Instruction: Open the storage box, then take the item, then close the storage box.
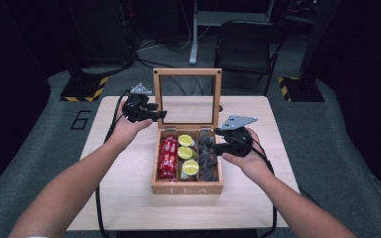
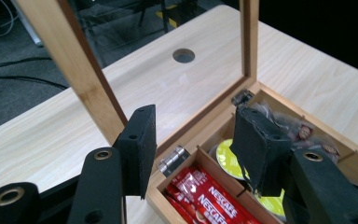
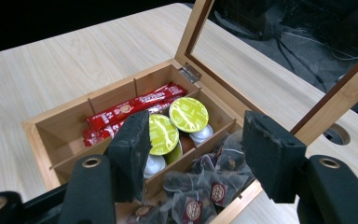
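Left hand-held gripper [image 1: 155,113] up at the left upright of the lid [image 1: 158,99], jaws part open, lid frame lying between the pads [image 2: 140,144] in the left gripper view but not clearly pinched; hard to tell whether either pad touches the wood. Right hand-held gripper [image 1: 217,144] over the right end of the box [image 1: 186,188], jaws part open and empty, hanging just above the tea bags [image 3: 205,182].

From the high view: box in the middle of the pale wooden surface [image 1: 124,198], lid standing upright at the back, "TEA" lettered on the front wall. From the left gripper view: a metal hinge [image 2: 173,158] at the back corner, a round hole [image 2: 183,55] in the surface seen through the lid's glass pane, and the "NESCAFE" lettering on the red sticks [image 2: 205,198]. From the right gripper view: thin wooden dividers, white sides of the pods [image 3: 175,126], round labels on the tea bags.

Three compartments inside the box. Left compartment: red coffee sticks laid lengthwise. Middle compartment: three pods with yellow-green foil tops in a row front to back. Right compartment: a heap of clear mesh tea bags with dark contents.

Box of light bamboo-coloured wood, lid a wooden frame around clear glass.
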`<state>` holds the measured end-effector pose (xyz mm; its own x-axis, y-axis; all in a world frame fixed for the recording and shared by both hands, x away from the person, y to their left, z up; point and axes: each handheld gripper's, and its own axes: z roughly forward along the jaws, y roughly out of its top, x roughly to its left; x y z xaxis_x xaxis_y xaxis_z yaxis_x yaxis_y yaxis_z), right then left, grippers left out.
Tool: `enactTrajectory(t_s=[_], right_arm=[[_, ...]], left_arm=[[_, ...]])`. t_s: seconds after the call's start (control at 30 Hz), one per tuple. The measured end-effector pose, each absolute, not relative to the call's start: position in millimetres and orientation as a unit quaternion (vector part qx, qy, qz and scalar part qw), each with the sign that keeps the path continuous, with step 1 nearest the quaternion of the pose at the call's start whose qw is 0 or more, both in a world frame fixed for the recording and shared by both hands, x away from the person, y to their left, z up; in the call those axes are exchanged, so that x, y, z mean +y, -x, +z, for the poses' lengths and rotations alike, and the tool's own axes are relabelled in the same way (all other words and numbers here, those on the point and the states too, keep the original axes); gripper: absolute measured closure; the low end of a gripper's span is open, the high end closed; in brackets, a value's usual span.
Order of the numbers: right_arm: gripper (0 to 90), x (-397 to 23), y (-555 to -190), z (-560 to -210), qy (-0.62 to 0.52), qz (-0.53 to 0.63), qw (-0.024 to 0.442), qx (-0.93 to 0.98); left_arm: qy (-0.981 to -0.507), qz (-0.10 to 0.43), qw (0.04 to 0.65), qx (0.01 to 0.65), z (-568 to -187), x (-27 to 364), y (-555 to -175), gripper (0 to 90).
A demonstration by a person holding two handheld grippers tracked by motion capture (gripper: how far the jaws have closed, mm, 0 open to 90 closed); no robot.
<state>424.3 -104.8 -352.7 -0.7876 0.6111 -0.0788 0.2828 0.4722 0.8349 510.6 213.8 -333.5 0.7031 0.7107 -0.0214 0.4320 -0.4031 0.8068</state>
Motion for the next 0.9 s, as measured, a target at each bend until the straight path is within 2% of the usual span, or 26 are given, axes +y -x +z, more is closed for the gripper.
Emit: enactTrajectory(t_s=[0.27,0.5,0.9], right_arm=[[39.7,-108.1,-420.5,-357.4,-0.269,0.445,0.174,0.836],[39.2,-105.5,-419.1,-369.1,-0.266,0.439,0.173,0.841],[35.4,-92.8,-419.9,-389.7,-0.270,0.438,0.161,0.842]], left_arm=[[-0.836,0.145,0.418,0.324,-336.8,200.7,-502.5,49.0],[-0.823,0.132,0.445,0.328,-335.4,195.1,-489.3,48.0],[-0.801,0.150,0.472,0.336,-326.0,204.6,-481.4,44.2]])
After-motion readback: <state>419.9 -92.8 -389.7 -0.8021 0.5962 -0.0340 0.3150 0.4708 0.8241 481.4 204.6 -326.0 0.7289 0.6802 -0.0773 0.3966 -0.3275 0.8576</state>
